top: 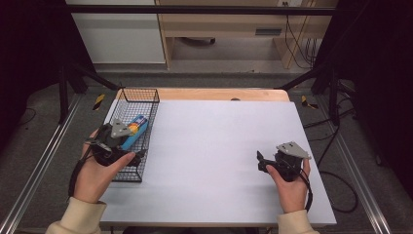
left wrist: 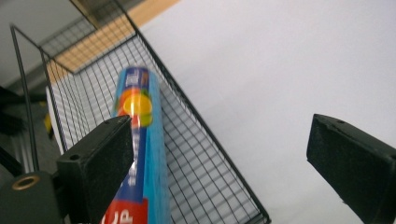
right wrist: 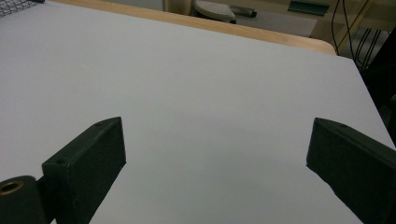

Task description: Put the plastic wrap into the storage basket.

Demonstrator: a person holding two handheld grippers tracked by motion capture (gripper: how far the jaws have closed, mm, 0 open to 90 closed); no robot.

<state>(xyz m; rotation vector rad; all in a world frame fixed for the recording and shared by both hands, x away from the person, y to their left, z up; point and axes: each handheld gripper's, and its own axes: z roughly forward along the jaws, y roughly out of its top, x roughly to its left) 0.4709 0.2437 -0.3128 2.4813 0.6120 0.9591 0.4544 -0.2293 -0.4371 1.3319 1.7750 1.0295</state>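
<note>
A: Nearest the camera in the high view: two forearms in cream sleeves coming in at 6 o'clock, one gripper per hand.

B: Left one?

A: Left gripper sits at 9 o'clock on the table, over the near half of the wire basket. Left hand wraps the body from below. In its own view the jaws stand wide apart with nothing between them.

B: What's in the basket?

A: A long blue box with an orange-yellow picture and a red patch at the near end. It lies lengthwise on the basket floor. In the left gripper view the left jaw overlaps the box's near end; can't tell whether it touches. The right jaw hangs over bare table, outside the basket's side wall.

B: Basket position?

A: Black wire, rectangular, along the table's left edge, running from 9 toward 11 o'clock. Far end is near the wooden strip at the back.

B: Right gripper?

A: Right gripper is at 4 o'clock, held by the right hand, jaws pointing toward 9. In the right gripper view the jaws are spread wide, empty, above plain white table. It is well apart from the basket.

B: Cables?

A: A black cable lies off the table's right edge at 4 o'clock.
</note>
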